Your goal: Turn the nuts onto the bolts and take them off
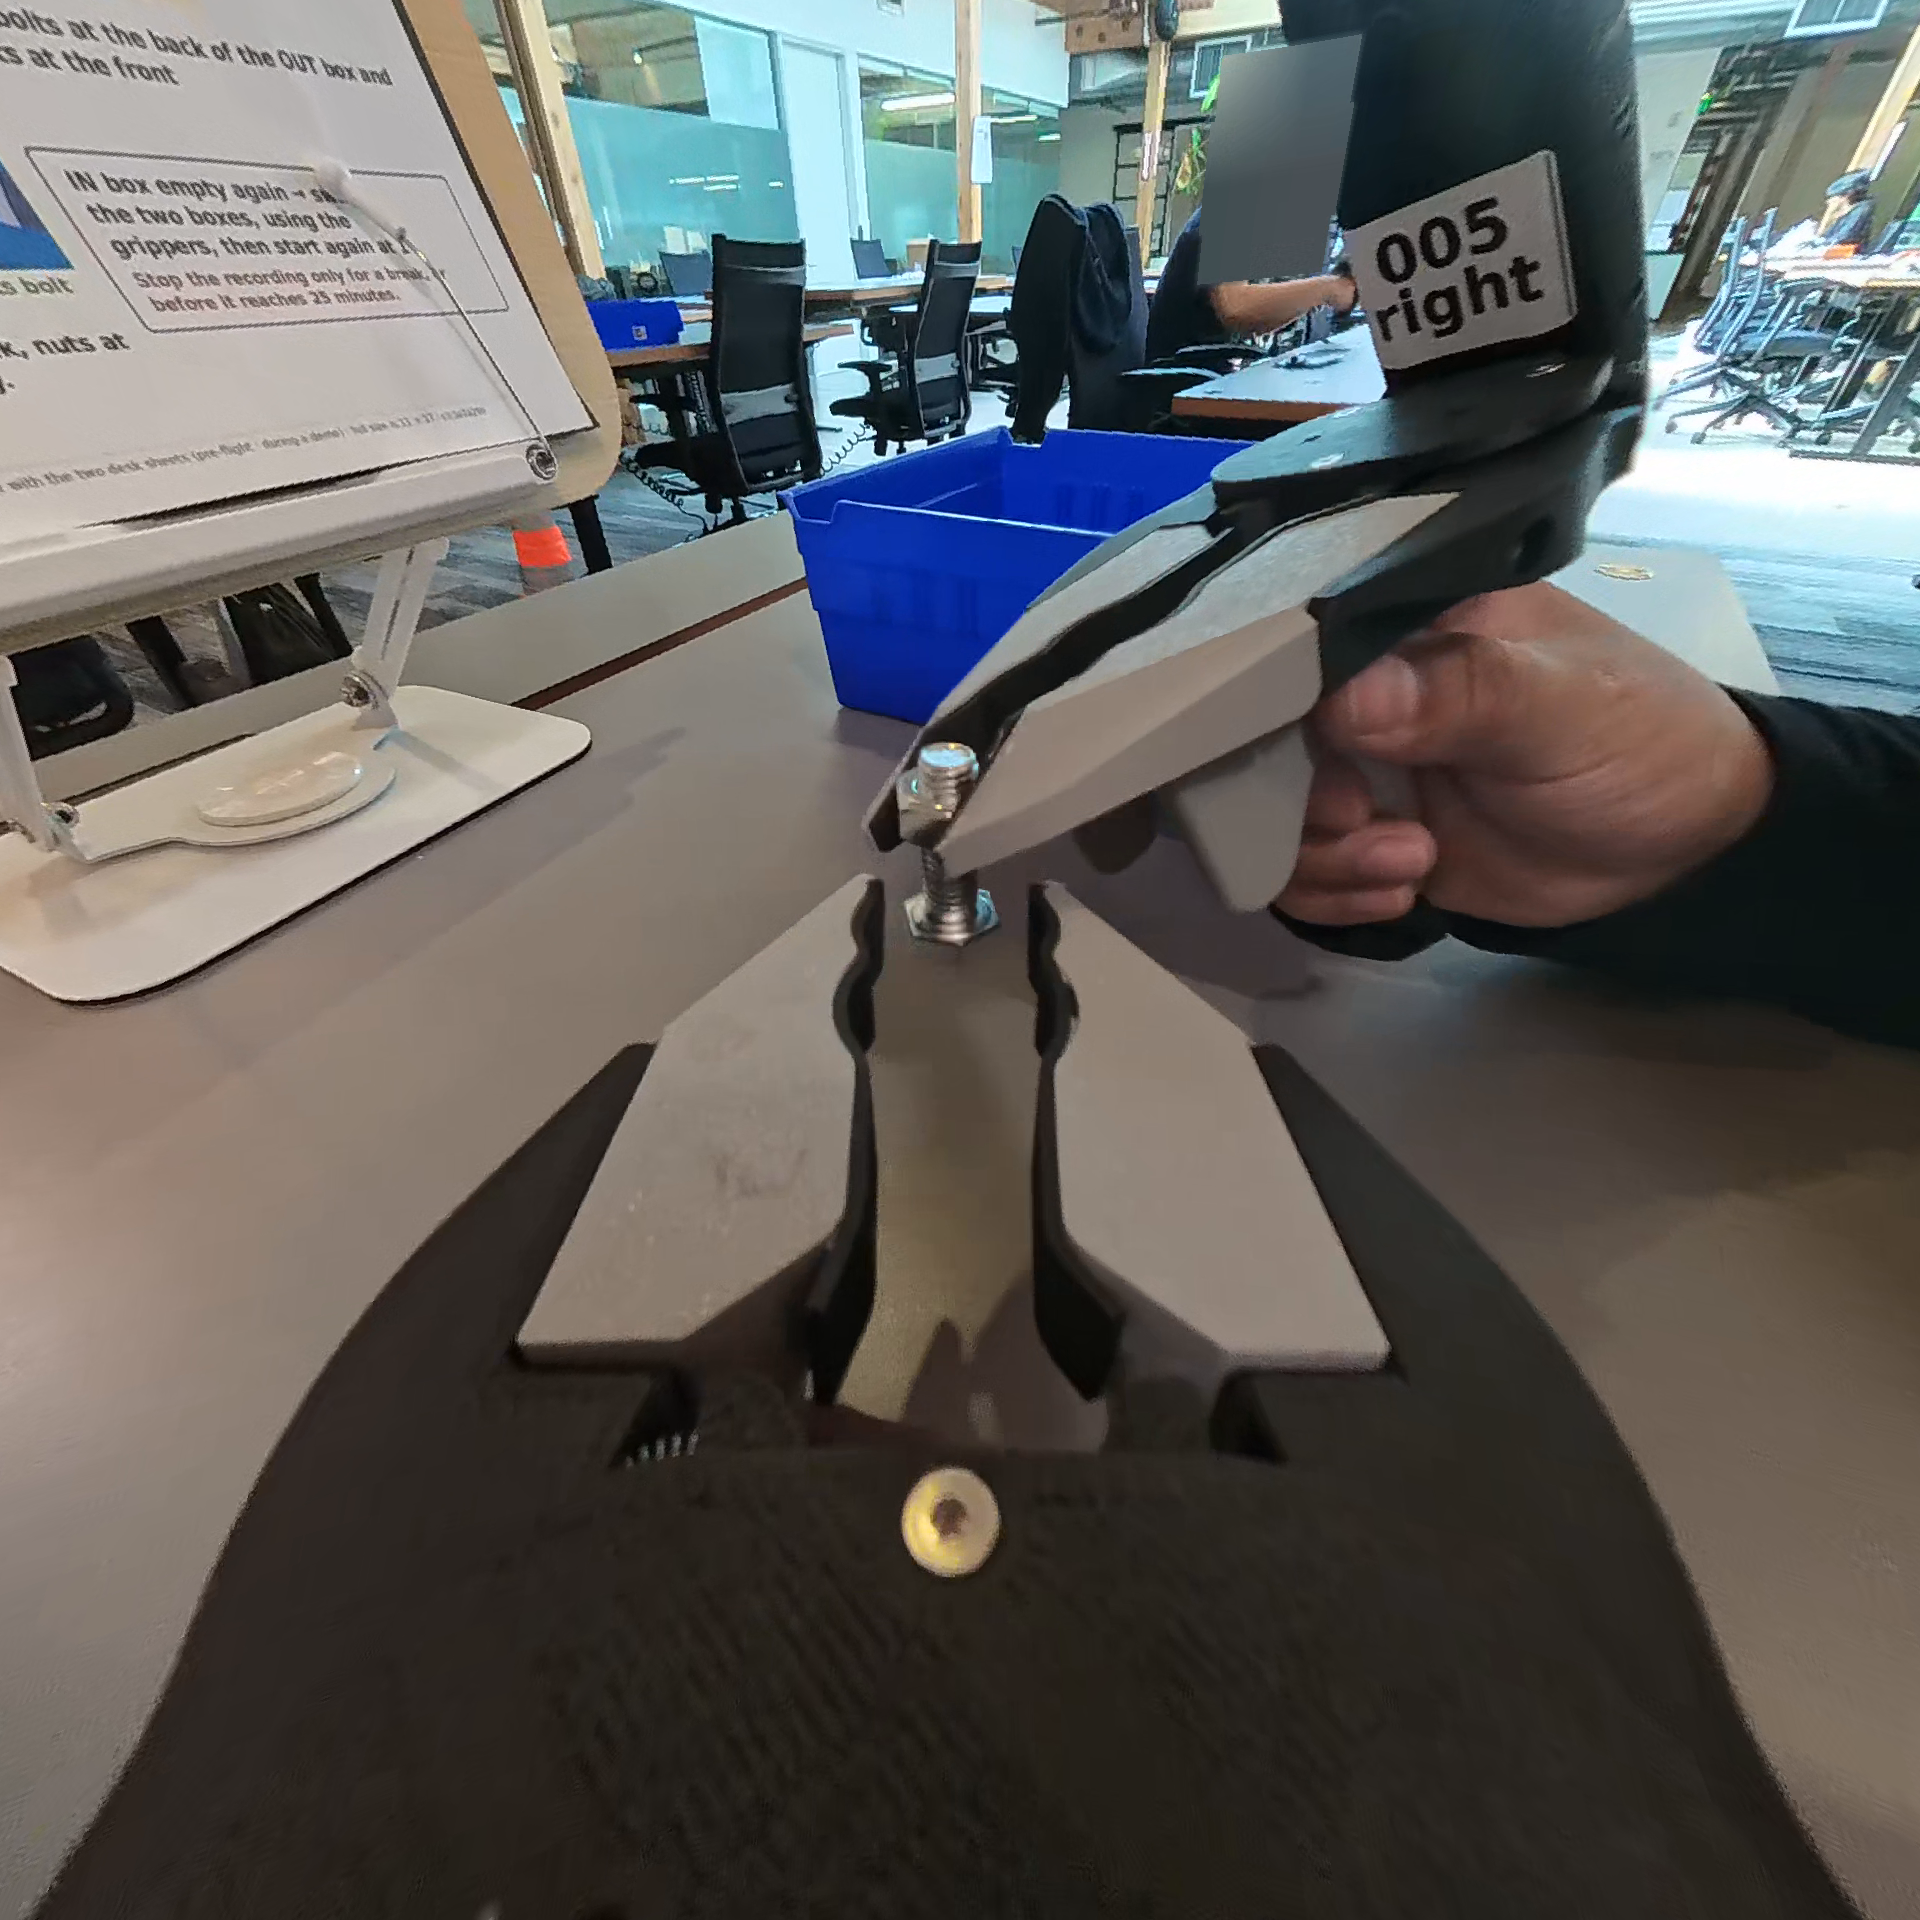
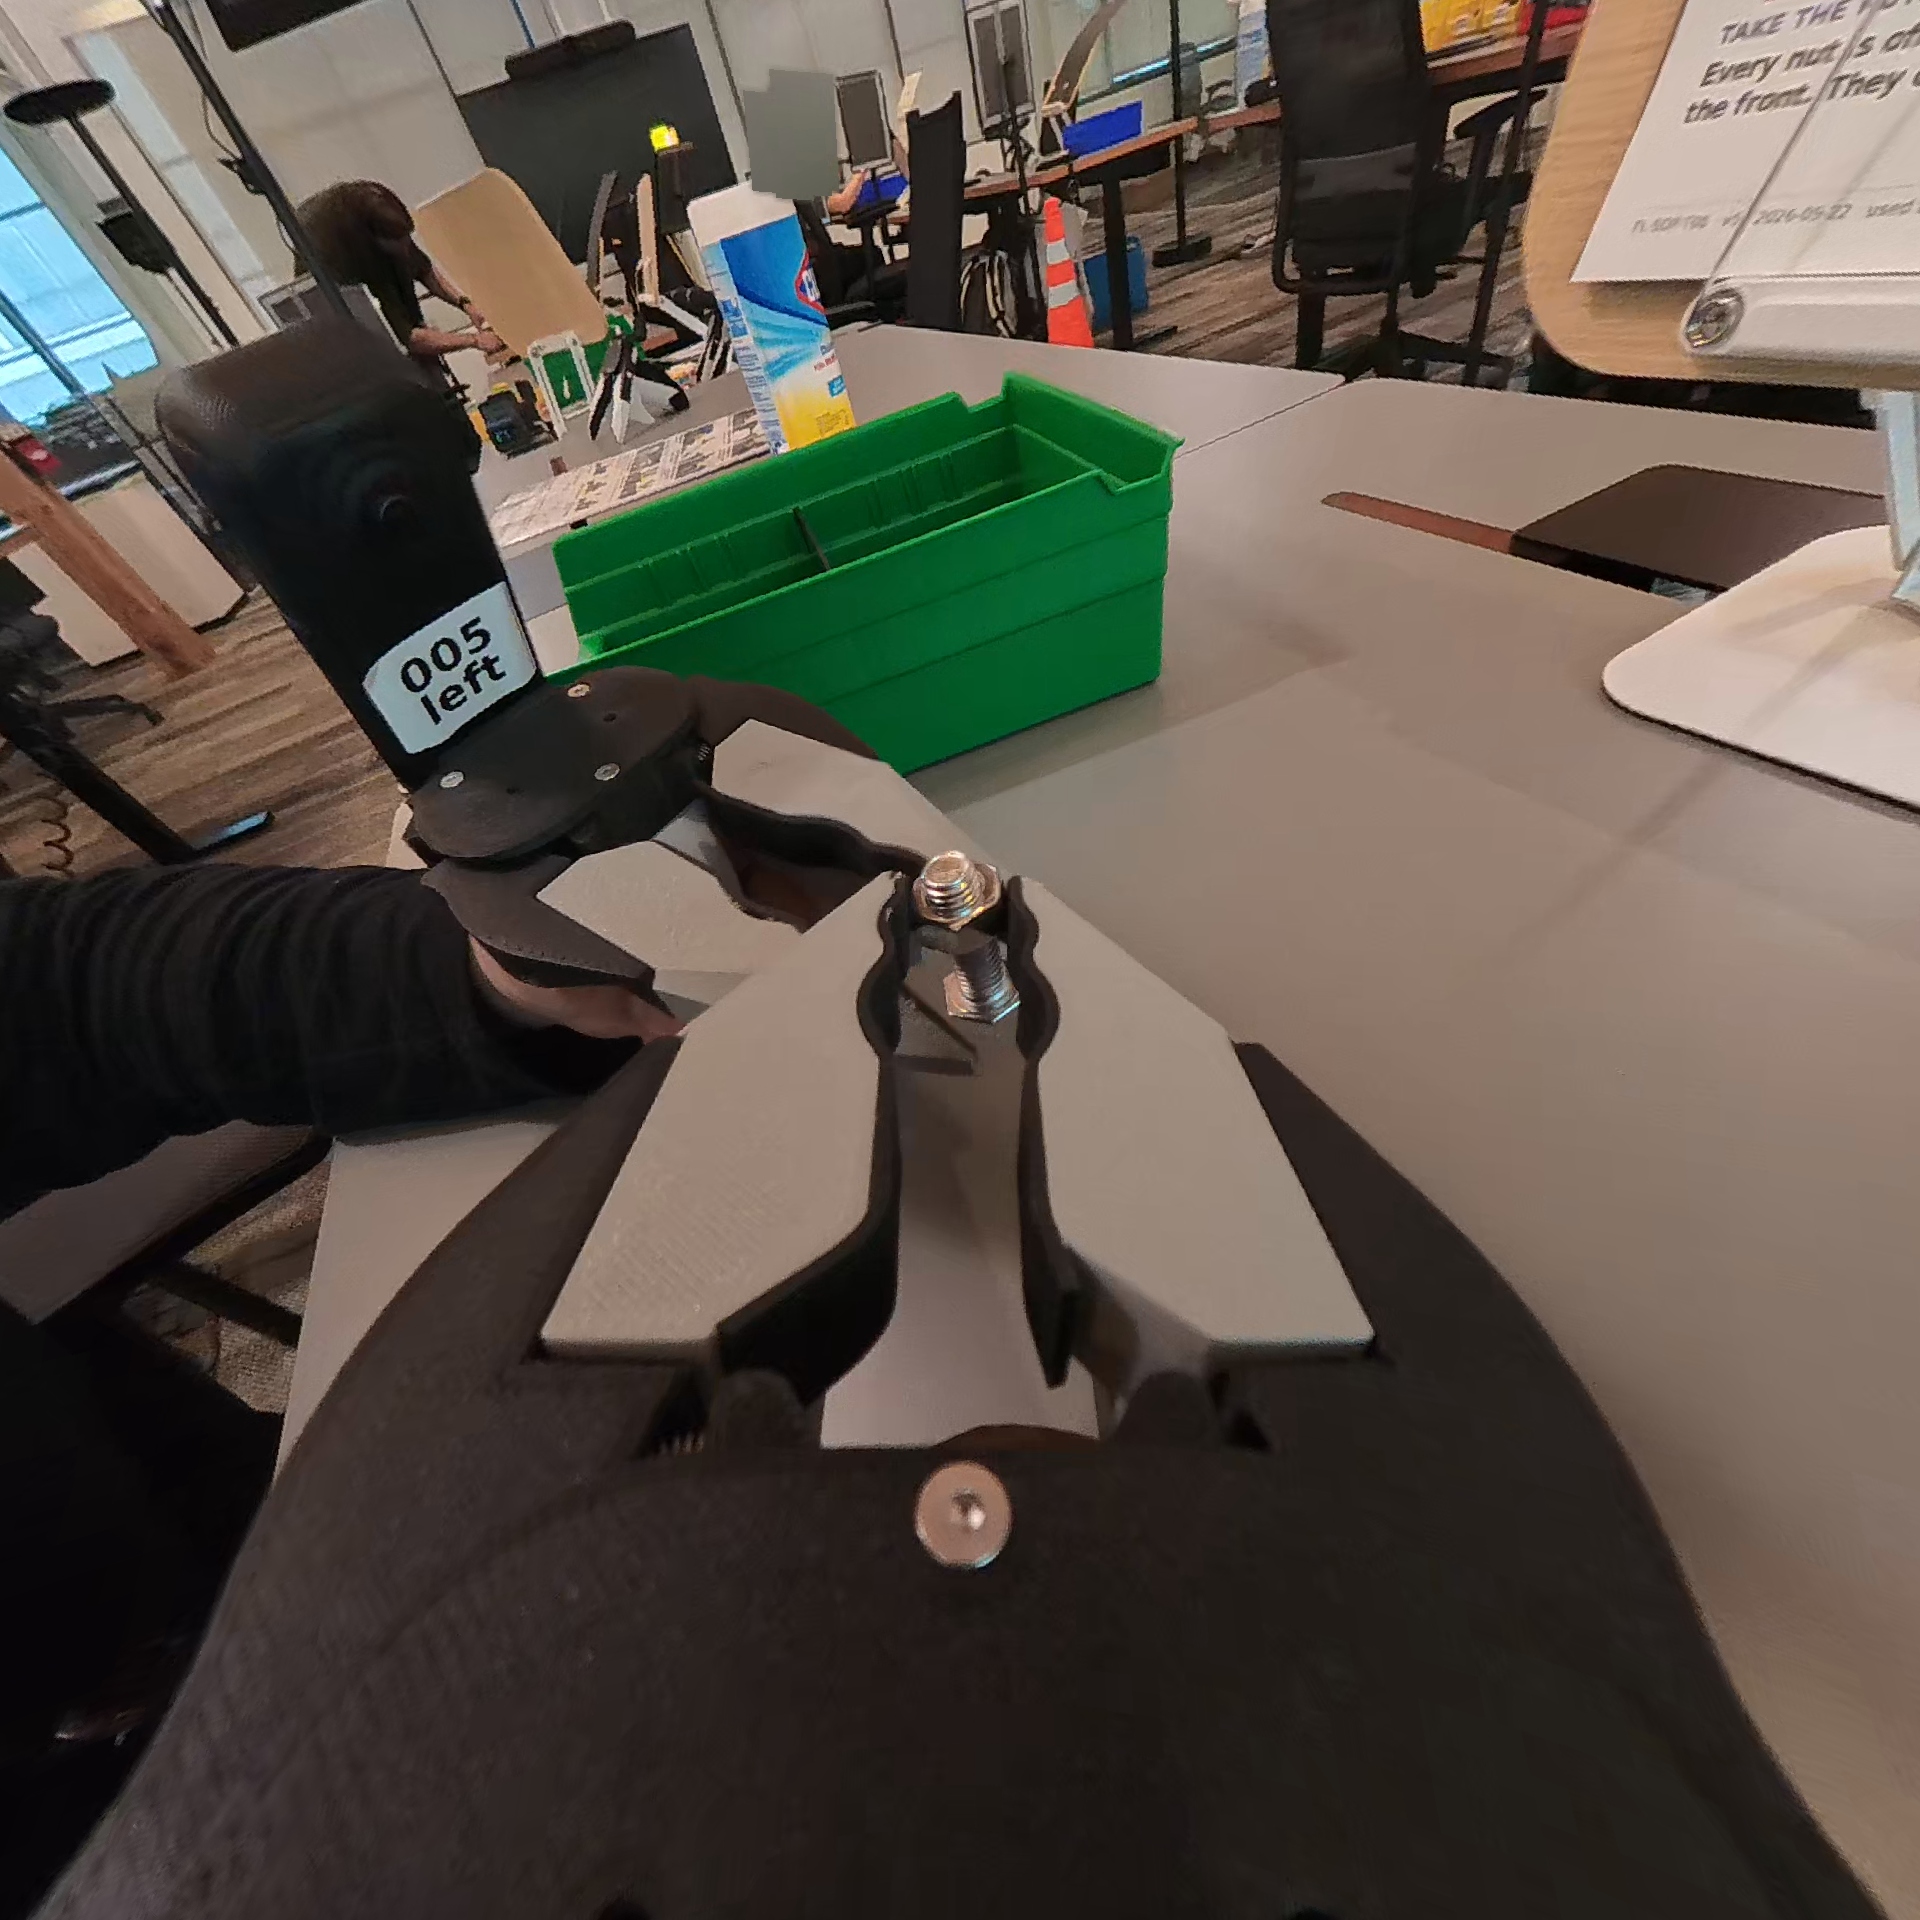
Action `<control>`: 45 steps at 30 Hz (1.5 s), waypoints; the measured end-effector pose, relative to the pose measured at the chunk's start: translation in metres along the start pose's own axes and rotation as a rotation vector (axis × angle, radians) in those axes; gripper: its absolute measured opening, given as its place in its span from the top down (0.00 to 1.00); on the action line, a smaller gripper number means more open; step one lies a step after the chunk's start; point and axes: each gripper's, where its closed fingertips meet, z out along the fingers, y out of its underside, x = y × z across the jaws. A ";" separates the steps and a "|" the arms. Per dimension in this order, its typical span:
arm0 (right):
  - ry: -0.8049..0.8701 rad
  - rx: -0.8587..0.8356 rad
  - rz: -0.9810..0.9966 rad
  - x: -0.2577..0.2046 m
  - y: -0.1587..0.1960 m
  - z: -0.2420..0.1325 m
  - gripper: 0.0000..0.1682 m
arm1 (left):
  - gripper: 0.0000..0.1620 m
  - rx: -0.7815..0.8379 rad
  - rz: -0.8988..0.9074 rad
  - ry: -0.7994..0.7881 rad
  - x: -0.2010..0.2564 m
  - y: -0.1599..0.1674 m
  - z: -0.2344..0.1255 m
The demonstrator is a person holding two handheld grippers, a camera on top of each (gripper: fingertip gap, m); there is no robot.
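Nut [image 2: 958, 902], small, hard, slick steel, sits near the tip of an upright bolt [image 2: 982, 987] on the surface, pinched across its flats by my right gripper [image 2: 956, 914], while my left gripper [image 1: 951, 914] gapes around the bolt's head.

Open office: desks [image 1: 727, 348], black chairs [image 1: 753, 364], glass partitions [image 1: 665, 177].

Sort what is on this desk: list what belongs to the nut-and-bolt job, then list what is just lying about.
Job:
- steel hex bolt, head down on the grey desk
- steel hex nut near its top
- right gripper, jaws shut on the nut
- left gripper, jaws open beside the bolt head
- blue plastic bin
- green plastic bin

Lying about:
- white document stand
- wipes canister
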 end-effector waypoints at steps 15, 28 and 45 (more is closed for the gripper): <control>0.075 0.170 0.024 0.013 -0.035 -0.042 0.91 | 0.80 -0.004 -0.016 -0.027 -0.012 0.001 -0.003; 0.098 0.176 0.066 0.015 -0.036 -0.056 0.91 | 0.82 -0.004 -0.035 -0.033 -0.015 0.002 -0.005; 0.686 -0.112 0.056 0.131 -0.002 -0.232 0.91 | 0.83 -0.019 -0.039 -0.042 -0.017 0.004 -0.005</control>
